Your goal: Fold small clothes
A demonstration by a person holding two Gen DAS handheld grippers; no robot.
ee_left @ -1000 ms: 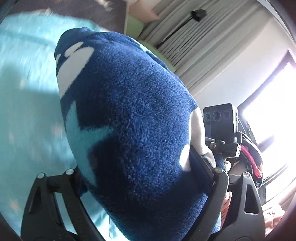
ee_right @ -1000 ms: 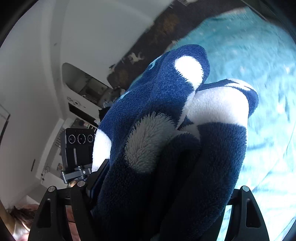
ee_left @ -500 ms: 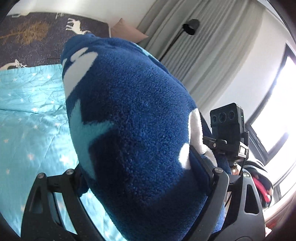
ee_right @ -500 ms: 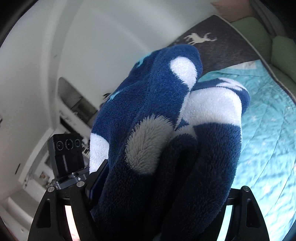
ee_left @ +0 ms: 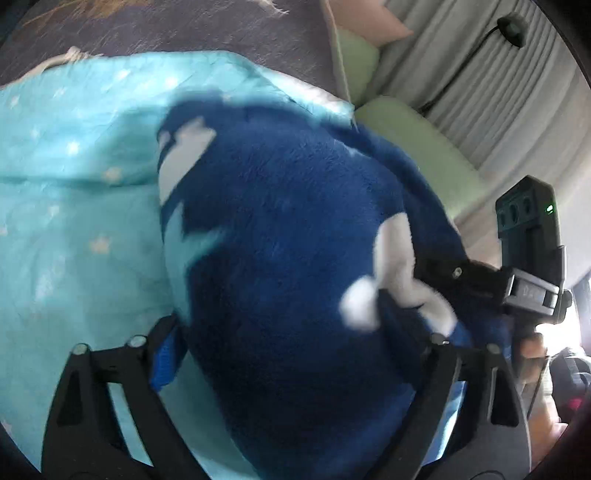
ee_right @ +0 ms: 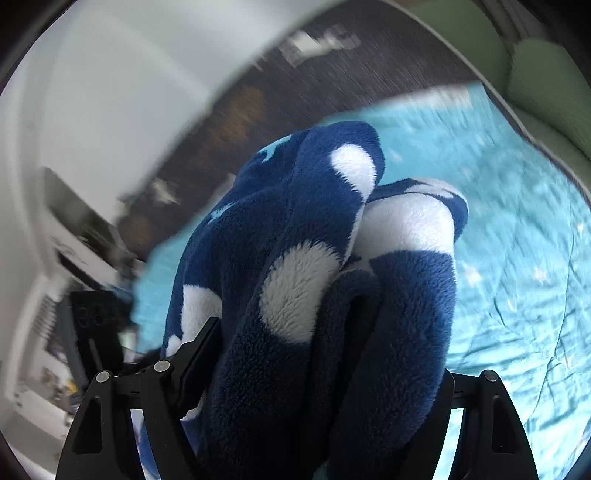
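Note:
A thick navy fleece garment [ee_left: 288, 258] with white and pale-blue patches fills the left wrist view, bunched between the jaws of my left gripper [ee_left: 288, 325]. Those jaws are opening: the blue pad [ee_left: 166, 354] on the left finger shows its face beside the fleece. In the right wrist view the same garment [ee_right: 295, 295] is folded into thick rolls, and my right gripper [ee_right: 325, 350] is shut on it. Both grippers tilt down over a turquoise starred bedspread [ee_left: 74, 184]. The right gripper's black body [ee_left: 528, 240] shows just past the fleece.
The bedspread [ee_right: 517, 258] spreads wide under both grippers. A dark blanket with deer figures [ee_right: 332, 74] lies at its far end. Green cushions [ee_left: 417, 147] border the bed, with grey curtains [ee_left: 461, 74] and a black lamp [ee_left: 511, 26] behind. A hand [ee_left: 532, 354] grips the right tool.
Both grippers swung across and tipped downward with the garment, so the bedspread now fills more of each view. The left gripper's left pad has come into sight beside the fleece.

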